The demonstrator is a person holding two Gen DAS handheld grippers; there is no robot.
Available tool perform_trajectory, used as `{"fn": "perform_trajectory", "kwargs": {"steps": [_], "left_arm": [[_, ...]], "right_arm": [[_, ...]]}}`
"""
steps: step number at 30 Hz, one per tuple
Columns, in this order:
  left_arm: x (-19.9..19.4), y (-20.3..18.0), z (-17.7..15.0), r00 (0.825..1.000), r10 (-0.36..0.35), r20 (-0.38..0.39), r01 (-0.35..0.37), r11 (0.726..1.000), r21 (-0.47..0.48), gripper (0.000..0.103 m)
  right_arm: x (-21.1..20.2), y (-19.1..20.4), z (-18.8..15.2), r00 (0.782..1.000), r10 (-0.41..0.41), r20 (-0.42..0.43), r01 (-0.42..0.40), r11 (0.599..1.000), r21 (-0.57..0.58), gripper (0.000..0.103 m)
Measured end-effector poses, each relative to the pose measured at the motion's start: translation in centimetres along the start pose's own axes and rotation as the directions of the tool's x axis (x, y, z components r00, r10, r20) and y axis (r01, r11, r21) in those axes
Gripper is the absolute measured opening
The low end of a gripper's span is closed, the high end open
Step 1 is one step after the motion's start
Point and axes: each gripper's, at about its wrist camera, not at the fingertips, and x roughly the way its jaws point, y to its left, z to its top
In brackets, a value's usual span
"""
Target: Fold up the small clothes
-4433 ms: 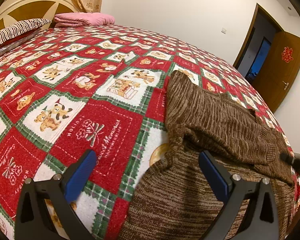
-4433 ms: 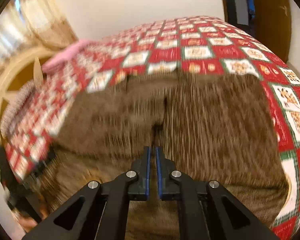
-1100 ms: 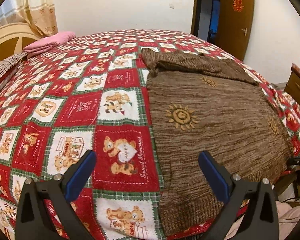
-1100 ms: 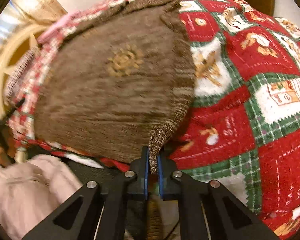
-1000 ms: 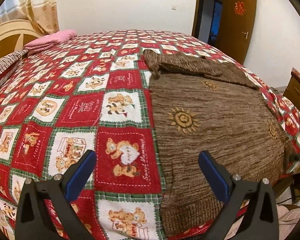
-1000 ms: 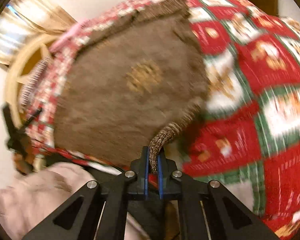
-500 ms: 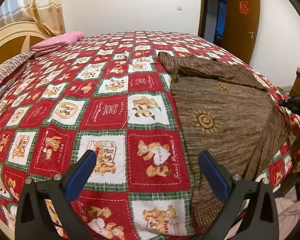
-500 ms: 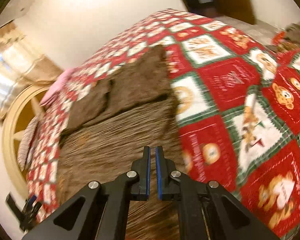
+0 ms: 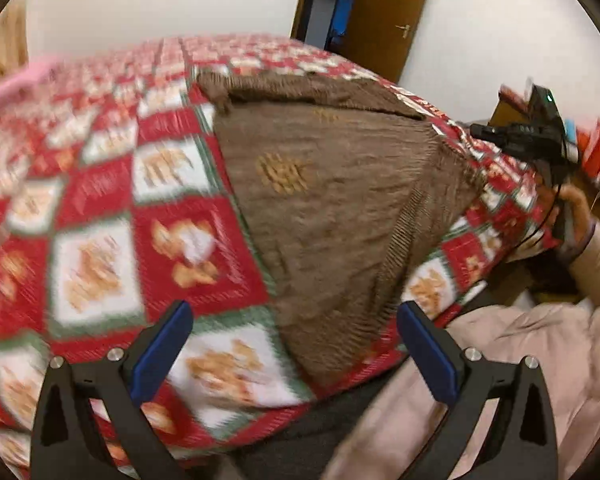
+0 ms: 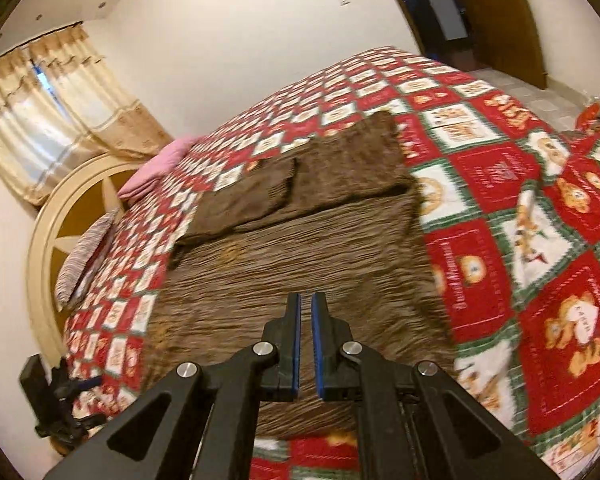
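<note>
Released, brown sweater (image 10: 300, 264) lies on quilt (image 10: 500, 184); right gripper (image 10: 306, 320) empty.

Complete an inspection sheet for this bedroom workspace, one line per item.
Surface: red patchwork bedspread, bears printed.
Job's things: brown sweater lying flat, sleeves folded across its far end.
Clutter: pink folded cloth, striped pillow by the headboard.
Grippers: left gripper open, empty; right gripper nearly shut, holding nothing.
Cables: thin black cable at the right gripper's handle.
Surroundings: curtains, wooden door.
</note>
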Motion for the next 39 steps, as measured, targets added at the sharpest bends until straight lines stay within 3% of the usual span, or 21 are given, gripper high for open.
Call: {"fn": "perform_trajectory", "kwargs": {"steps": [1, 3, 4, 5, 6, 8, 11, 16, 18, 24, 29, 33, 34, 35, 36, 37, 38, 39], "left_arm": [[0.4, -0.1, -0.1, 1.000, -0.001, -0.006, 0.001, 1.000, -0.012, 0.100], [1.5, -0.5, -0.5, 0.999, -0.008, -0.039, 0.007, 1.000, -0.028, 0.084], [1.9, -0.9, -0.7, 0.998, -0.025, -0.063, 0.023, 0.999, -0.027, 0.081], [2.5, -1.5, -1.1, 0.995, -0.031, -0.096, 0.030, 0.999, -0.012, 0.078], [2.5, -1.8, -1.3, 0.994, -0.027, -0.108, 0.027, 1.000, 0.000, 0.077], [2.6, -2.7, -1.7, 0.991, -0.019, -0.130, 0.024, 0.999, 0.033, 0.077], [3.1, -3.2, -2.2, 0.985, -0.034, -0.167, 0.036, 0.999, 0.010, 0.076], [4.3, -3.0, -1.9, 0.979, 0.007, -0.205, -0.017, 0.999, -0.046, 0.048], [3.9, -2.6, -1.4, 0.980, -0.055, -0.191, 0.036, 0.994, -0.102, 0.011], [4.1, -1.6, 1.2, 0.975, -0.147, -0.168, 0.103, 0.965, -0.243, 0.011], [5.4, 0.2, 7.5, 0.976, -0.178, -0.123, 0.127, 0.931, -0.341, 0.011], [8.2, 1.0, 12.1, 0.985, -0.115, -0.132, 0.071, 0.952, -0.298, 0.015], [8.5, 1.2, 12.6, 0.983, -0.117, -0.138, 0.071, 0.952, -0.297, 0.019], [8.6, 2.0, 13.3, 0.982, -0.125, -0.141, 0.076, 0.948, -0.310, 0.029], [8.5, 2.4, 13.6, 0.982, -0.129, -0.138, 0.079, 0.944, -0.319, 0.051], [7.8, 3.1, 13.8, 0.984, -0.129, -0.120, 0.085, 0.944, -0.320, 0.063], [6.8, 3.5, 13.7, 0.989, -0.123, -0.082, 0.092, 0.945, -0.313, 0.081], [6.1, 3.8, 13.6, 0.992, -0.116, -0.054, 0.094, 0.949, -0.302, 0.085]], "right_arm": [[0.0, 0.4, 0.0, 1.000, 0.010, -0.005, -0.010, 1.000, -0.005, 0.006], [0.2, 0.8, 0.0, 1.000, 0.024, -0.002, -0.024, 1.000, -0.007, 0.006], [0.3, 0.9, -0.1, 0.999, 0.032, -0.010, -0.033, 0.999, -0.009, 0.007], [0.4, 1.1, -0.2, 0.999, 0.037, -0.023, -0.037, 0.999, -0.009, 0.014], [0.5, 1.0, -0.3, 0.999, 0.041, -0.034, -0.041, 0.999, -0.007, 0.022], [0.8, 0.7, -0.5, 0.997, 0.063, -0.037, -0.062, 0.998, 0.014, 0.065], [0.8, 0.8, -0.8, 0.996, 0.091, -0.024, -0.091, 0.996, 0.026, 0.067], [0.9, 1.7, -1.1, 0.996, 0.087, -0.027, -0.088, 0.996, -0.018, 0.067], [1.0, 1.7, -1.1, 0.997, 0.074, -0.025, -0.075, 0.997, -0.023, 0.067], [1.1, 0.7, -1.2, 0.997, 0.072, -0.016, -0.071, 0.997, 0.026, 0.067], [1.5, 0.3, -1.5, 0.997, 0.068, -0.020, -0.067, 0.997, 0.045, 0.067], [1.9, -0.1, -1.7, 0.998, 0.049, -0.028, -0.047, 0.997, 0.065, 0.067], [1.9, -0.3, -1.7, 0.999, 0.045, -0.028, -0.042, 0.997, 0.071, 0.067], [1.8, -0.4, -1.7, 0.999, 0.041, -0.027, -0.039, 0.996, 0.074, 0.067], [1.7, -0.5, -1.6, 0.999, 0.038, -0.024, -0.036, 0.996, 0.077, 0.067], [1.4, -0.7, -1.5, 0.999, 0.038, -0.016, -0.037, 0.996, 0.083, 0.067], [1.2, -0.9, -1.4, 0.999, 0.043, -0.008, -0.042, 0.995, 0.089, 0.067], [1.1, -1.0, -1.3, 0.999, 0.046, 0.000, -0.046, 0.995, 0.093, 0.067]]}}
